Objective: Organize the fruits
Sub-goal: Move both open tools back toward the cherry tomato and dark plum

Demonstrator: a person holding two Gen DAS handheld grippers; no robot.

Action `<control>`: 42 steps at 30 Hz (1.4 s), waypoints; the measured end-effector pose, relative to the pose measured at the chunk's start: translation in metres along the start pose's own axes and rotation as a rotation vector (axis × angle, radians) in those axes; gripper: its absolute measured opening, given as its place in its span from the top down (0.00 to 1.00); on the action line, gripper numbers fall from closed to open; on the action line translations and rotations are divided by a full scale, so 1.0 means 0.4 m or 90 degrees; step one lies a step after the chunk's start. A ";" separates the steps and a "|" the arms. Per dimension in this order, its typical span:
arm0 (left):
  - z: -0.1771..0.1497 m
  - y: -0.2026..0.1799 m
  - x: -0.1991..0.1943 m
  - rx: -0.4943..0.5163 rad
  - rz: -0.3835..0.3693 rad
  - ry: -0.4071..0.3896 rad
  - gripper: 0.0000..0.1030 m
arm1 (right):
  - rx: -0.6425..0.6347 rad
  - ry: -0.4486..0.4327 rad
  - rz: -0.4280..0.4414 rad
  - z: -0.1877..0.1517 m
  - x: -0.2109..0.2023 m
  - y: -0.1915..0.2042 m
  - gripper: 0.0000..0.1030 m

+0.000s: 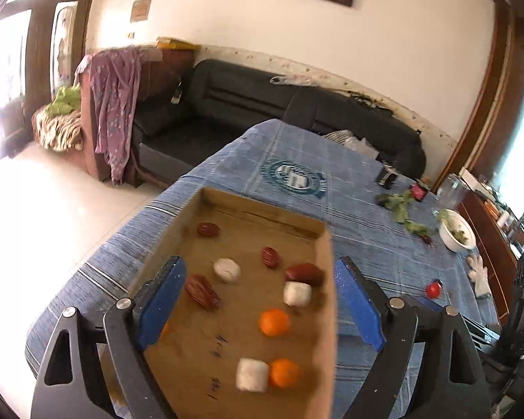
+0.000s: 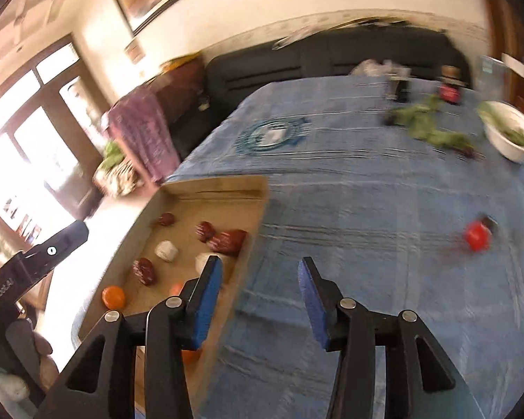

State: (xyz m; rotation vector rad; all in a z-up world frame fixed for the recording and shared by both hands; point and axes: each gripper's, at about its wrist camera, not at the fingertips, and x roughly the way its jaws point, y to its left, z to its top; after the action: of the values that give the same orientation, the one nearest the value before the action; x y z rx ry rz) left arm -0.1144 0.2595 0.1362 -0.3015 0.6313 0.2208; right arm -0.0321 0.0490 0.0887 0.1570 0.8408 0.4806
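With both the left tool (image 1: 258, 303) and right tool (image 2: 260, 300) open and empty, the right should drop squarely over the red fruit (image 2: 476, 235) lying alone on the tabletop (image 2: 366, 209), well apart from the cardboard tray (image 1: 326, 262) of fruits.

The left gripper (image 1: 258, 300) is a black plastic two-finger tool whose flat jaws carry speckled blue rubber pads; round silver screw heads sit at the pivots, and each outer arm has a triangular cut-out. The right gripper (image 2: 260, 302) has the same build: black linkage arms, blue pads, silver pivot screws, triangular openings. In the right wrist view the left tool's black body shows from the side, with white lettering along it and a small pale round fastener
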 end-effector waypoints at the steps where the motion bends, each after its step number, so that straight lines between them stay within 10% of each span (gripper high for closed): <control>1: -0.007 -0.020 -0.010 0.013 0.007 -0.008 0.16 | 0.005 -0.008 -0.014 -0.013 -0.019 -0.015 0.49; 22: -0.115 -0.277 -0.051 0.177 0.045 -0.005 0.16 | 0.100 -0.035 -0.024 -0.116 -0.151 -0.232 0.43; 42: -0.183 -0.347 0.070 0.174 -0.049 0.104 0.16 | 0.158 -0.004 -0.124 -0.031 -0.125 -0.522 0.42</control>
State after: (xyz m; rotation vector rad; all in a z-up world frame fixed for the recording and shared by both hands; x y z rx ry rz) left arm -0.0916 0.1082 0.0920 -0.0796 0.8001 0.0343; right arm 0.0027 -0.1591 0.0477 0.3016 0.8980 0.1917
